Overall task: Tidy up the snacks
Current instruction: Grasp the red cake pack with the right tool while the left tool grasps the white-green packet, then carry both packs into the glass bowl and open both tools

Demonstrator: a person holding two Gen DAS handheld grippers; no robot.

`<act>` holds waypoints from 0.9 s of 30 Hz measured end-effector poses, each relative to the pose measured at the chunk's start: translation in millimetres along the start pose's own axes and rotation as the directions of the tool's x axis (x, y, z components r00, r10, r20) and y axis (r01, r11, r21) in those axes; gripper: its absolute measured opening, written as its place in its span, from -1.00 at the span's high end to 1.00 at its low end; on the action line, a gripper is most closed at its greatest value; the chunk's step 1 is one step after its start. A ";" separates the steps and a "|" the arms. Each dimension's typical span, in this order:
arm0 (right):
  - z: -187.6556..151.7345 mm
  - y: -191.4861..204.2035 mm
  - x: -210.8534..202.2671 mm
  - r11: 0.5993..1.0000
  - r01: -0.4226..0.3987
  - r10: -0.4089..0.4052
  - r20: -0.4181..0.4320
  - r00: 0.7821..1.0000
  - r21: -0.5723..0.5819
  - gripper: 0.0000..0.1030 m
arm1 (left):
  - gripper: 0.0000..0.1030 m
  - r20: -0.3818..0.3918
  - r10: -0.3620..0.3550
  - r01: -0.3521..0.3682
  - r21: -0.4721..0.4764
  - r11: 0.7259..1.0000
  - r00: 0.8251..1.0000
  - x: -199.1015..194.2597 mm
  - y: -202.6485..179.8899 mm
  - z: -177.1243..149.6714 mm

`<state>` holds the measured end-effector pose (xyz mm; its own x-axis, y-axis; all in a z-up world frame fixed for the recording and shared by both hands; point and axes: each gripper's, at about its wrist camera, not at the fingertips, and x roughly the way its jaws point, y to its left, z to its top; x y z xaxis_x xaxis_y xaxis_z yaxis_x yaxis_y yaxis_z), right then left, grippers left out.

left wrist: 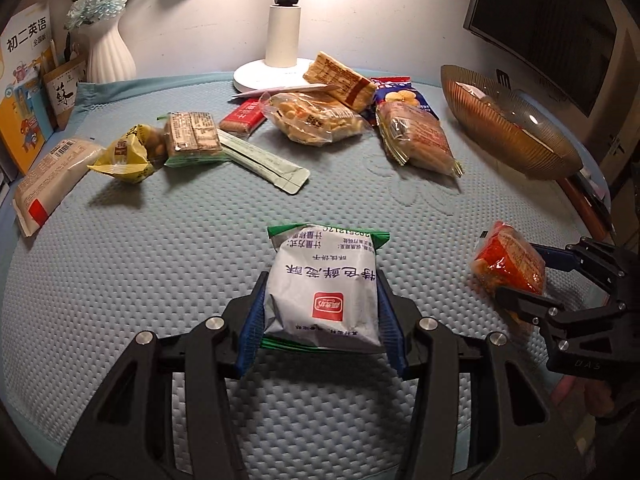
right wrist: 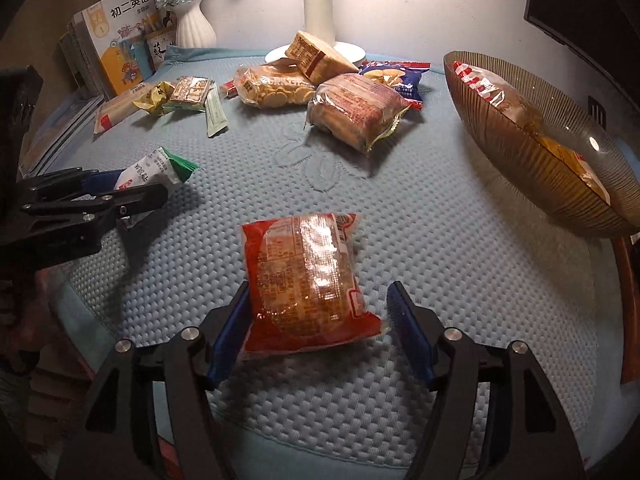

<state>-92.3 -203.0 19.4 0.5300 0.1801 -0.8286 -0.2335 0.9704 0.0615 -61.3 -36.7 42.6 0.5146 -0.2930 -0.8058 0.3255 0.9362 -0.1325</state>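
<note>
My left gripper (left wrist: pixel 320 312) is shut on a white packet with green ends (left wrist: pixel 324 288), both blue pads pressing its sides; in the right wrist view this packet (right wrist: pixel 154 168) hangs just above the mat. A red packet of round cakes (right wrist: pixel 304 280) lies between the fingers of my right gripper (right wrist: pixel 320 312). The left pad touches it, and mat shows between it and the right pad, so the jaws stand open. In the left wrist view the red packet (left wrist: pixel 508 264) and right gripper (left wrist: pixel 532 280) sit at the right. A ribbed amber glass bowl (right wrist: pixel 532 160) at the right holds packets.
Several loose snack packets lie across the back of the blue quilted mat (left wrist: pixel 160 240): a bag of small biscuits (left wrist: pixel 316 120), a clear-wrapped cake pack (left wrist: pixel 420 136), a yellow packet (left wrist: pixel 128 156). Behind them stand a white lamp base (left wrist: pixel 280 68), a white vase (left wrist: pixel 108 52), books (left wrist: pixel 24 92) and a monitor (left wrist: pixel 552 20).
</note>
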 end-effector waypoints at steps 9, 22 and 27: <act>4.0 1.8 1.4 1.000 -0.018 0.017 0.012 1.000 0.011 -0.21 | 0.03 -0.006 -0.013 0.013 0.013 1.000 1.000 -4.4 -7.3 0.7; 13.2 -26.5 -50.1 0.998 -0.013 0.004 0.145 0.989 0.063 0.13 | 0.03 0.055 -0.042 0.037 0.090 0.995 0.998 -16.7 -48.0 36.0; 24.1 -70.5 -86.6 0.988 0.024 -0.058 0.224 0.973 0.154 0.13 | 0.03 0.110 -0.075 0.055 0.175 0.983 0.991 -21.1 -89.3 71.6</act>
<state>-102.0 -283.1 100.2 0.7117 0.1545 -0.6853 -0.0923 0.9876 0.1268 -44.5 -128.0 112.7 0.5731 -0.3820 -0.7250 0.4873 0.8701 -0.0733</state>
